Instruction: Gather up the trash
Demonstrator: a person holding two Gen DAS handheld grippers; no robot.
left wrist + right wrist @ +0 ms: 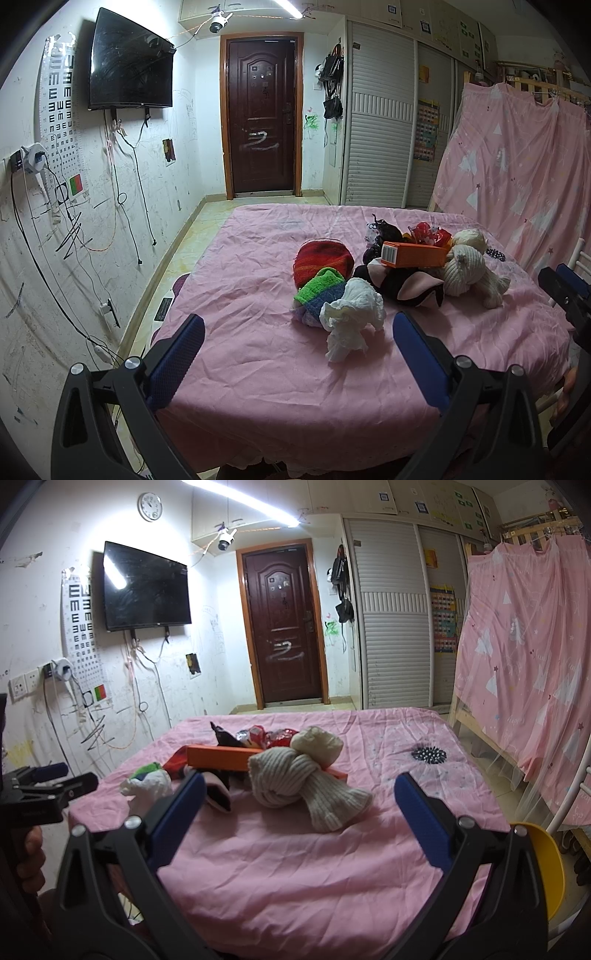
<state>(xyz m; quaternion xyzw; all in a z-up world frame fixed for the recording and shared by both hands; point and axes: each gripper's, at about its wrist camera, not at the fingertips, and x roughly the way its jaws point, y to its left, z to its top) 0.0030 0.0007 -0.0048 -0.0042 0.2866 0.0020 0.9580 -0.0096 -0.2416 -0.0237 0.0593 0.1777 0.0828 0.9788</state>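
Crumpled white tissue paper (352, 317) lies on the pink bedsheet (258, 295), half hidden in the right view by the right gripper (299, 812). Both grippers gape wide, empty; the left gripper (298, 350) hovers just short of the tissue.

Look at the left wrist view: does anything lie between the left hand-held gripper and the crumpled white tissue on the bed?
Nothing visible does. The left hand-held gripper is open and the crumpled white tissue lies just ahead of its fingers, with only bare pink bedsheet between. The colourful knitted items sit behind the tissue.
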